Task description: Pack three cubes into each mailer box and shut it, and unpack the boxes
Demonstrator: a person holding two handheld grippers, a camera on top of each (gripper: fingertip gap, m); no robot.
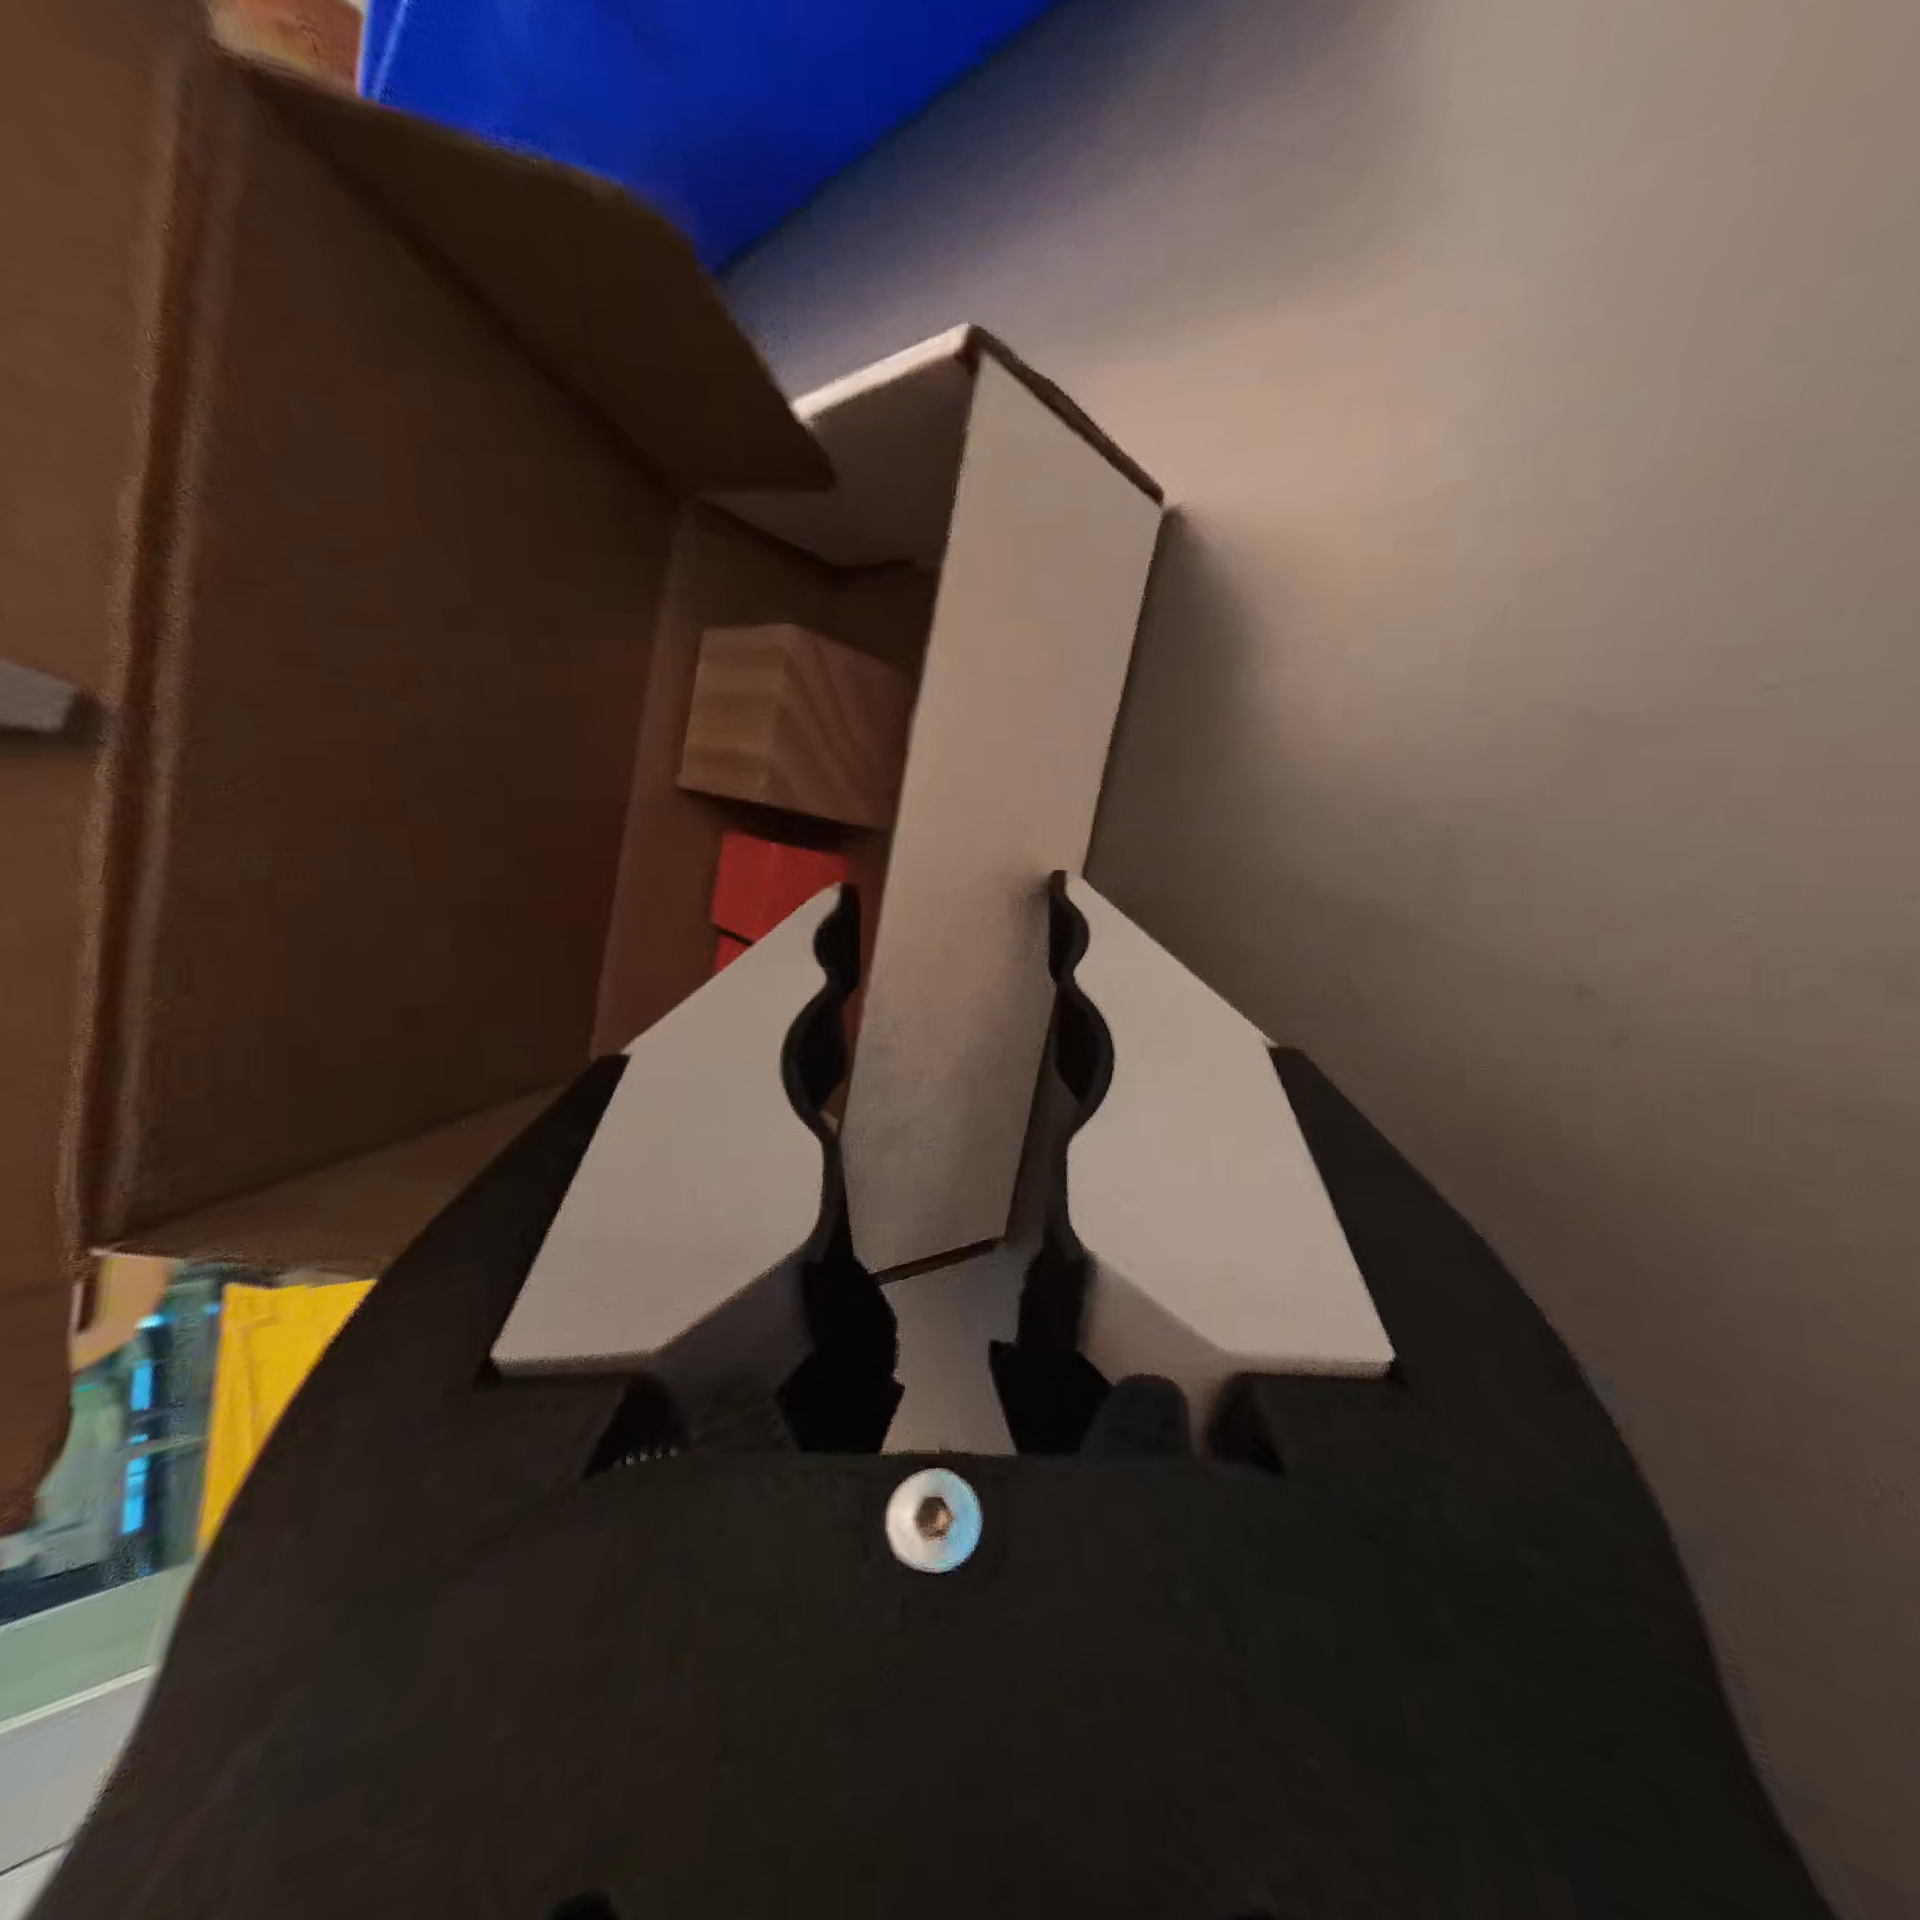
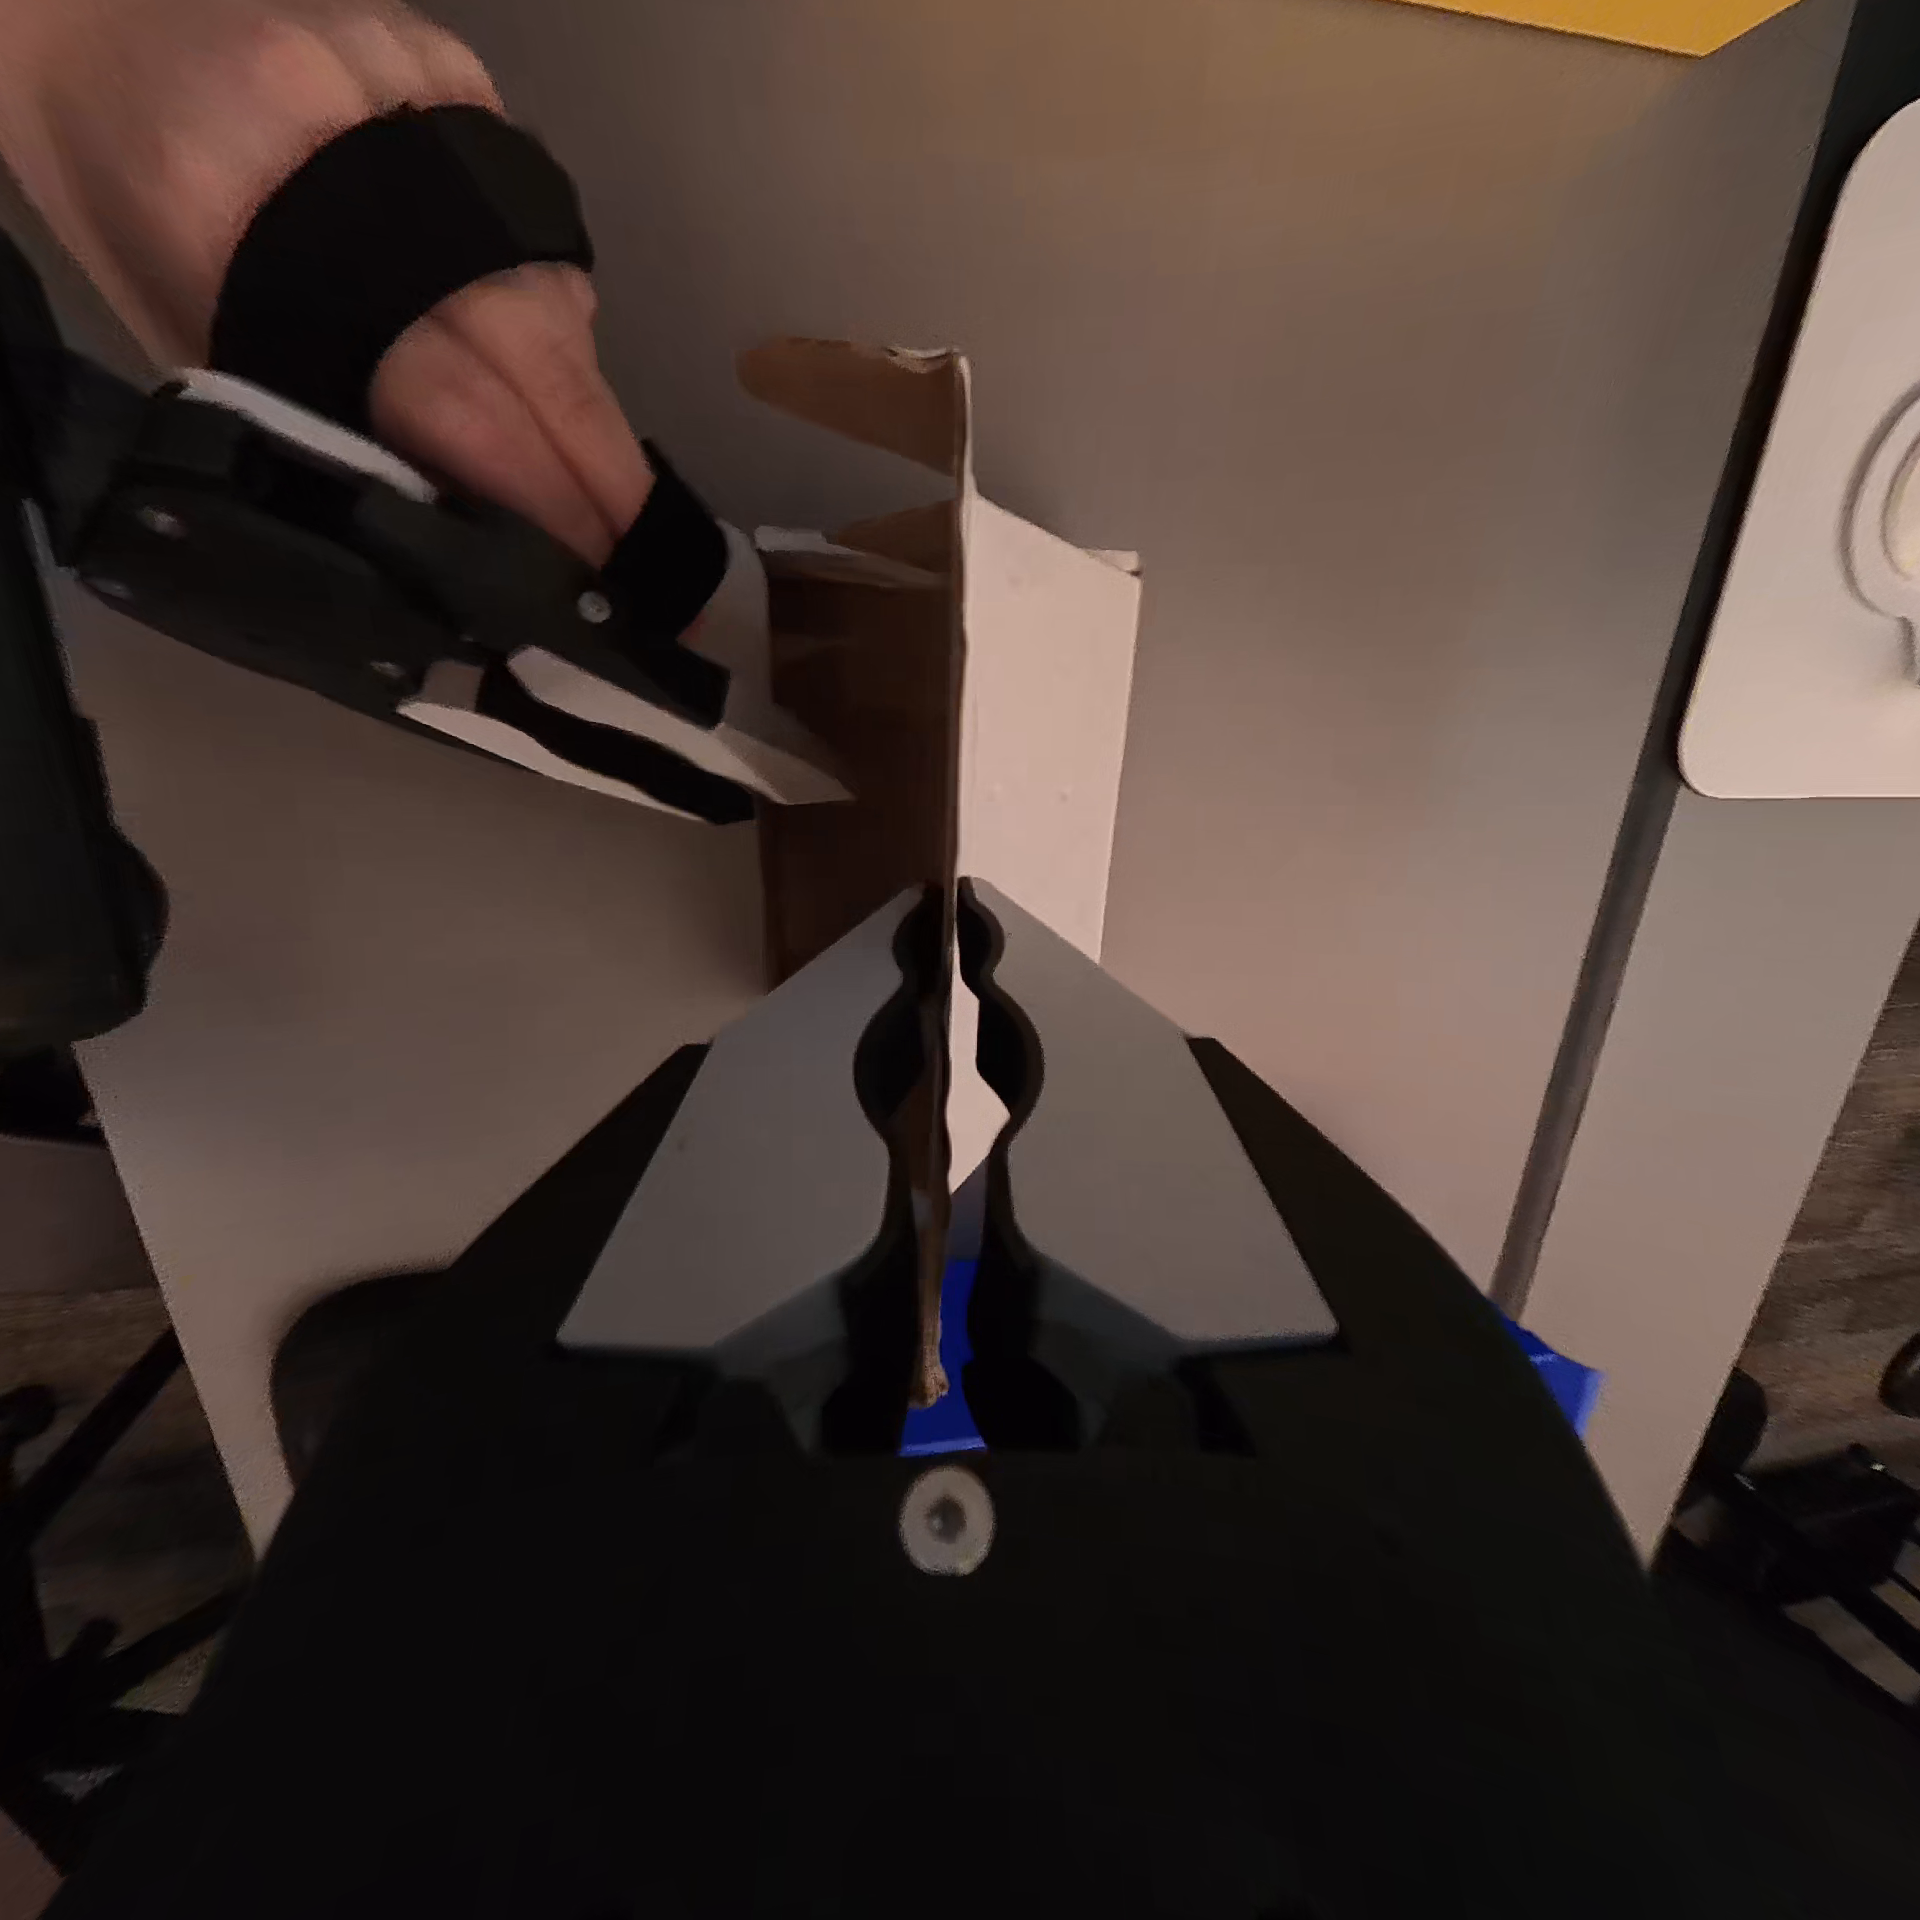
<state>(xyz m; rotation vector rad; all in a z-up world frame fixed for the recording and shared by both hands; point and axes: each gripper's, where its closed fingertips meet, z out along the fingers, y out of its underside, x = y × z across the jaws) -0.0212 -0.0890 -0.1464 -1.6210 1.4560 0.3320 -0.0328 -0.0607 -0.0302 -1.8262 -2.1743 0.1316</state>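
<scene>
A white mailer box (image 1: 997, 727) with a brown inside stands open on the white table. A wooden cube (image 1: 790, 717) and a red cube (image 1: 779, 883) lie inside it. My left gripper (image 1: 951, 899) is shut on the box's white wall, with one finger inside and one outside. The brown lid (image 1: 364, 623) stands raised to the left. In the right wrist view my right gripper (image 2: 951, 894) is shut on the thin edge of the lid (image 2: 956, 623), seen edge-on. The left gripper's fingers (image 2: 665, 743), held by a hand (image 2: 488, 416), reach the box (image 2: 1049, 727) from the left.
A blue bin (image 1: 623, 104) stands beyond the box and also shows under my right gripper (image 2: 1548, 1382). A yellow object (image 1: 270, 1382) lies off to the left side. A white moulded plate (image 2: 1818, 520) sits past the table edge (image 2: 1621, 831). About 12 centimeters separates my left fingertips from my right.
</scene>
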